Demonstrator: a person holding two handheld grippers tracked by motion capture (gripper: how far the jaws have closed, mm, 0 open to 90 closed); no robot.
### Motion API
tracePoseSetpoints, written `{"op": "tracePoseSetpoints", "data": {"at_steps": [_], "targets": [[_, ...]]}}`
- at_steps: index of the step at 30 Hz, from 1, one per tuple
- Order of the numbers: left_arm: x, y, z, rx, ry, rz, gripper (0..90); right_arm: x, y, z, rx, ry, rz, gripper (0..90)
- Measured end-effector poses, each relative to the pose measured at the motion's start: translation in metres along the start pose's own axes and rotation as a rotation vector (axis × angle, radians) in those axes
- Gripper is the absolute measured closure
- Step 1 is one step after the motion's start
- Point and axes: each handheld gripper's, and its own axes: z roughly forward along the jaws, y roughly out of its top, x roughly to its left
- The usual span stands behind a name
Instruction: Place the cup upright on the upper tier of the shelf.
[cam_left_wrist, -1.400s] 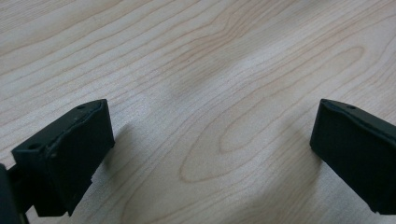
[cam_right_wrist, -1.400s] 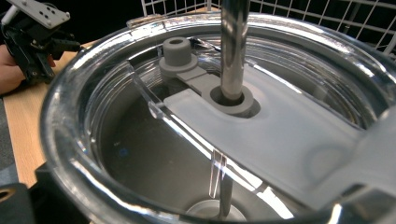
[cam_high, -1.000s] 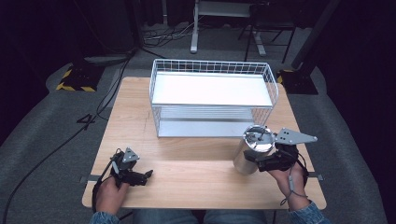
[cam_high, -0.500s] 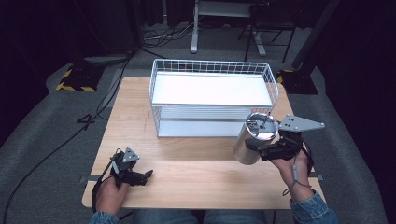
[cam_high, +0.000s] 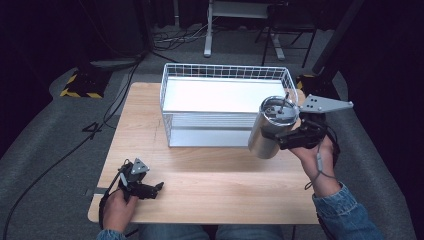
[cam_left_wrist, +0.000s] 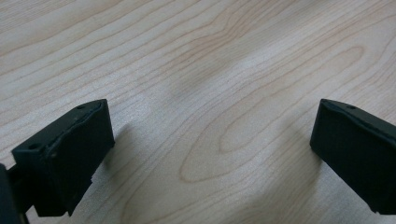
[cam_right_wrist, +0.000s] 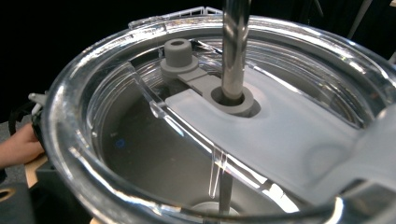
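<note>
Pale wood grain covers the rectangular worktop (cam_high: 215, 185), and a white wire basket with a flat white shelf (cam_high: 225, 95) stands on its far half. In the high view the right gripper (cam_high: 292, 136), topped by its grey three-cornered plate, holds a brushed stainless-steel tumbler with a clear lid (cam_high: 270, 127) off the worktop, just in front of the basket's right end and tilted, its lid leaning toward the gripper. The fingers are clamped on the tumbler's upper side, below the rim. The person's right hand (cam_high: 320, 160) wraps the gripper's handle, a denim sleeve behind it.

The right gripper view adds what the high view is too far off to give: the clear plastic lid (cam_right_wrist: 196, 116) seen close, a grey sliding piece with a round knob, and a metal straw (cam_right_wrist: 235, 46) passing down through a grey-ringed hole. At its left edge a hand shows far off.

The left gripper (cam_high: 150, 189) lies low on the worktop's near left corner, held by the person's left hand (cam_high: 119, 207). From above its fingers are too small to judge; the left gripper view settles it, showing the two black fingers (cam_left_wrist: 70, 149) set wide apart with nothing between them but bare wood, resting on or just over the surface.
</note>
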Motion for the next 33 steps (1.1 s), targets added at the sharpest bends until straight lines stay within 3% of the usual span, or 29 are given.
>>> {"op": "tracePoseSetpoints", "data": {"at_steps": [9,23,33], "targets": [[-0.001,0.0,0.0,-0.004,0.002,-0.011,0.0,-0.004,0.037,0.011,-0.016,0.012,0.004,3.6],[0.0,0.0,0.0,-0.001,0.002,-0.006,0.0,-0.008,0.073,0.032,-0.037,0.006,-0.008,3.6],[0.0,0.0,0.0,0.0,0.004,-0.002,0.0,-0.023,0.094,0.065,-0.028,-0.026,-0.012,3.6]]}}
